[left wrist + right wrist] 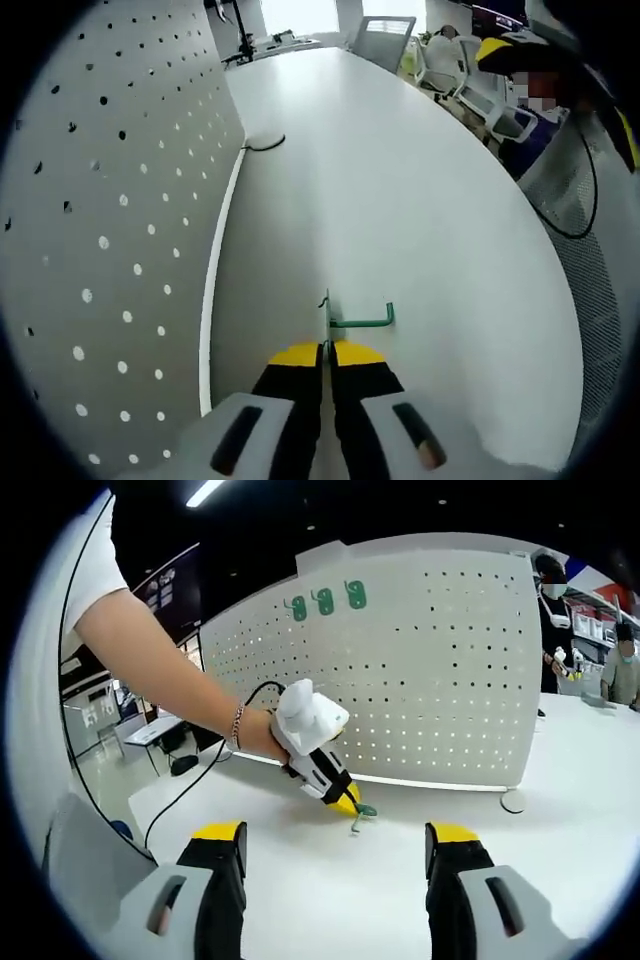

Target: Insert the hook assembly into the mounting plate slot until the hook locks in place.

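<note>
On the white table (pixel 420 220), green hook (pixel 362 320) clenched at left gripper (pixel 327 352) jaws' tips; right gripper (pixel 340 845) released

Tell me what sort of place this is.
Probably an open office or lab used for demos: a long white table with a standing white pegboard, office chairs at the far end, and people standing nearby.
</note>
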Tool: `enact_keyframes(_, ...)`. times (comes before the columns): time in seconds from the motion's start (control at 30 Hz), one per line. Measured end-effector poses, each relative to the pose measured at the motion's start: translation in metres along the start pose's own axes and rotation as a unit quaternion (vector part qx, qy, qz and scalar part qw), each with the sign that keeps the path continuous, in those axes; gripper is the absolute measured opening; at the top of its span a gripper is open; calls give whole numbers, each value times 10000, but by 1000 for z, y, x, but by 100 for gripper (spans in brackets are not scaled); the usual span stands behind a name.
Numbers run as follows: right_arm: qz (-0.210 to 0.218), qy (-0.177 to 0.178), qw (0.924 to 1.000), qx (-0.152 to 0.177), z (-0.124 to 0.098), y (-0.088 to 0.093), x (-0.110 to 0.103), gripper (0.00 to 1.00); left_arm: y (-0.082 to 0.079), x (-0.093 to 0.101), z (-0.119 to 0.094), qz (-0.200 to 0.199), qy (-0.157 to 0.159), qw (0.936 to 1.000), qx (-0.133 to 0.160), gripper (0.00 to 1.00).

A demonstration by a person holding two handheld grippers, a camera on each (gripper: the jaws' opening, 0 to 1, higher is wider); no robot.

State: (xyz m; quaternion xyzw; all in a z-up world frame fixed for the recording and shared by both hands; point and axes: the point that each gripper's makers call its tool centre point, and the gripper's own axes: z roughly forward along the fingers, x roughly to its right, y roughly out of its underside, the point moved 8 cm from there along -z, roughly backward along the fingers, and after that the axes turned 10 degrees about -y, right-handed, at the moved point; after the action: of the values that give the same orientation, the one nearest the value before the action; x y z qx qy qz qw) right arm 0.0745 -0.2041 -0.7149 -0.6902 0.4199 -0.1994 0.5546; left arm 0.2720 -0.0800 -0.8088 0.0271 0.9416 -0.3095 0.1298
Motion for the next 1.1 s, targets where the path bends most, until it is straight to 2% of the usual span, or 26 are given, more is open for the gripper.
enact_keyframes(0.03,9,3,10000,10,0,0,0,70,1,1,-2,3,23,10000,-41,2)
enact_keyframes(0.1,10,1,10000,19,0,0,0,70,-1,1,-4,90,-22,9998,152,2)
enact_keyframes(0.23,4,-6,10000,17,0,0,0,70,-3,-4,-8,-206,-81,9994,261,2)
enact_keyframes(0.33,-5,-2,10000,16,0,0,0,70,-5,-3,-11,-222,-105,9991,347,2)
enact_keyframes(0.47,4,-7,10000,36,0,-1,0,70,-5,-1,-12,-242,-125,9991,320,2)
enact_keyframes(0.53,2,-4,10000,48,0,-1,0,70,-7,0,-16,-234,-142,9987,435,2)
enact_keyframes(0.73,16,-5,10000,91,-1,-2,0,70,-12,1,-20,-321,-178,9979,530,2)
enact_keyframes(1.1,71,-33,9999,80,1,-2,0,70,-21,0,-36,-420,-443,9945,850,1)
